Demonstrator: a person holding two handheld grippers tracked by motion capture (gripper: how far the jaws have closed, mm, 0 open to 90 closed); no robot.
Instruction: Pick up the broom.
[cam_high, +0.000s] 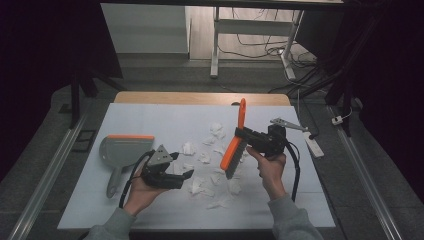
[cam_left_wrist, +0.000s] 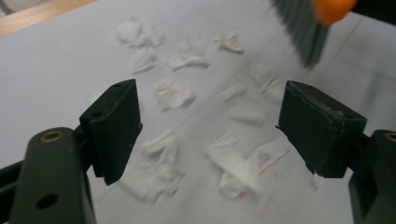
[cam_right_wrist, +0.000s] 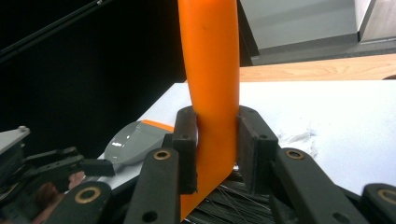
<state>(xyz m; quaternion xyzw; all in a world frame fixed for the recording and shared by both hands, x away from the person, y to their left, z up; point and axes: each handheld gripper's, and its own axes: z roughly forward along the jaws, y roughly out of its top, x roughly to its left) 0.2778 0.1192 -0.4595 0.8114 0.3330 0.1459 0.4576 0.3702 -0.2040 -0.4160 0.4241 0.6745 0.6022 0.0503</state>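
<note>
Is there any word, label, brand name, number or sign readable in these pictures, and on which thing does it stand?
None can be read: the orange brush, the grey dustpan, the paper scraps and the white table cover show no print, and neither claw bears a legible mark.

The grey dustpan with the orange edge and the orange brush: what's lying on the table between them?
Crumpled white paper scraps litter the white table there, and the open left gripper hovers among them, seen in the high view.

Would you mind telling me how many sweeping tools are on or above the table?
2. The orange-handled brush with dark bristles is clamped in the right gripper above the white paper scraps; the grey dustpan with an orange edge lies on the table at left.
</note>
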